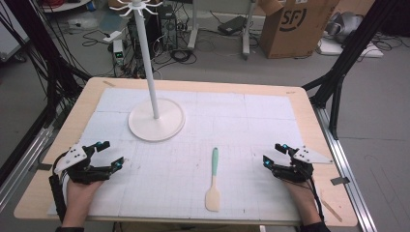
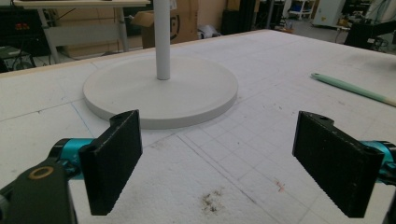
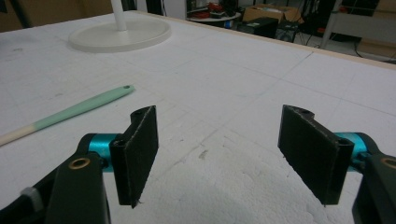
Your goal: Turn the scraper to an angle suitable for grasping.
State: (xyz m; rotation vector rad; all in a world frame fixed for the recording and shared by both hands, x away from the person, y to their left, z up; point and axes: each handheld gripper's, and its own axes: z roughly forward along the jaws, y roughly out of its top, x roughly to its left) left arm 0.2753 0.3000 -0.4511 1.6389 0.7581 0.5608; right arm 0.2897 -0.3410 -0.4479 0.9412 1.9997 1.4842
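A spatula with a mint-green handle and a cream blade lies flat on the white mat, in the near middle, blade toward the person. Its handle also shows at the right of the left gripper view and at the left of the right gripper view. A white hook stand with a round base and a thin pole rises at the far left of the mat. My left gripper rests at the near left, open and holding nothing. Near the right edge my right gripper stands open with nothing between its jaws.
The white gridded mat covers most of the wooden table. The stand's base lies just ahead of the left gripper. Cables, a cardboard box and black frame legs stand on the floor beyond the table.
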